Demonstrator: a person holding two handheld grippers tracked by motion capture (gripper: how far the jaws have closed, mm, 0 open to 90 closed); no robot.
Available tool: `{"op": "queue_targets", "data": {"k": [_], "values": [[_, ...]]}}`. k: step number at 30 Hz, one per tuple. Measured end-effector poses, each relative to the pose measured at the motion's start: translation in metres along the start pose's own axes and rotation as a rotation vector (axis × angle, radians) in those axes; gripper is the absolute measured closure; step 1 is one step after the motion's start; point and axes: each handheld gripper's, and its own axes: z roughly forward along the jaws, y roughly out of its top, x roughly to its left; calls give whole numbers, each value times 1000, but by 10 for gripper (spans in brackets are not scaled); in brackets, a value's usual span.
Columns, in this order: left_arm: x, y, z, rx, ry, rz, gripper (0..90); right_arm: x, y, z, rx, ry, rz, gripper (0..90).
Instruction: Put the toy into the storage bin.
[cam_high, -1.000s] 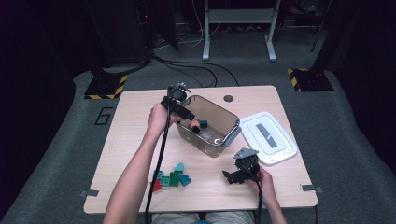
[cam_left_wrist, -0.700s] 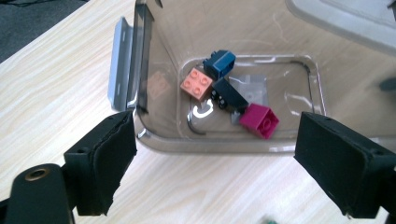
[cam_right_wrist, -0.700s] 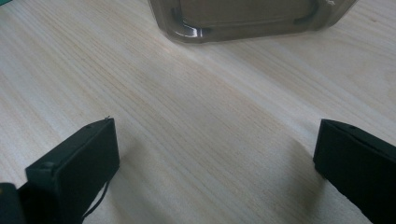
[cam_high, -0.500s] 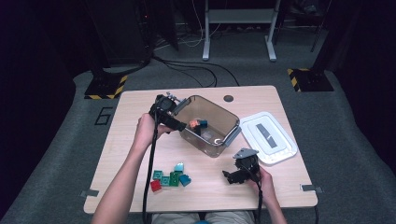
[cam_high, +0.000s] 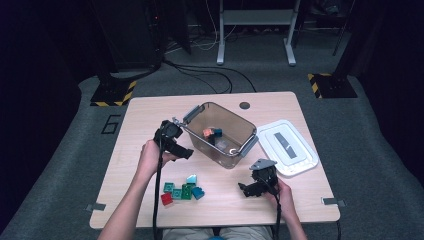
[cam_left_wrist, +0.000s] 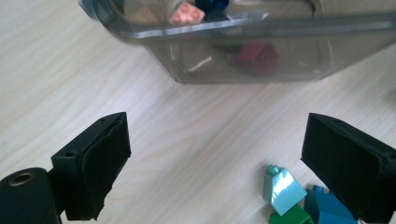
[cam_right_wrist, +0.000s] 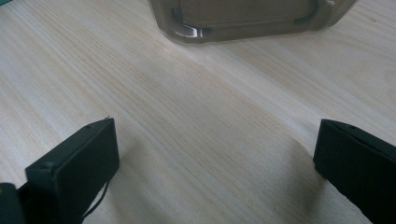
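blocks (cam_left_wrist: 299, 198) beside open right-hand jaw

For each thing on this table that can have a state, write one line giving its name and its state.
Clear bin: upright, lid off, a few bricks inside.
White lid: flat on the table beside the bin.
Loose bricks: clustered on the table, outside the bin.
Left gripper: open, nothing between its jaws.
Right gripper: open, empty.

Left gripper (cam_left_wrist: 215, 163): black fingers (cam_left_wrist: 100, 163) stand wide apart, having just been opening, with bare worktop (cam_left_wrist: 196, 140) between them. Clear bin (cam_left_wrist: 243, 51) ahead holds a pink brick (cam_left_wrist: 187, 13) and a dark red brick (cam_left_wrist: 259, 56). Pale blue brick (cam_left_wrist: 282, 189), green brick (cam_left_wrist: 289, 217) and blue brick (cam_left_wrist: 327, 207) lie clustered just beside the right-hand finger.
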Motion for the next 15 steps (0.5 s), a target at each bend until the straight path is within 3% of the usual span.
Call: {"op": "queue_targets", "data": {"k": [15], "values": [[-17,-37,43,87,-81,14,65,0,0,0,0,0,0,0]]}}
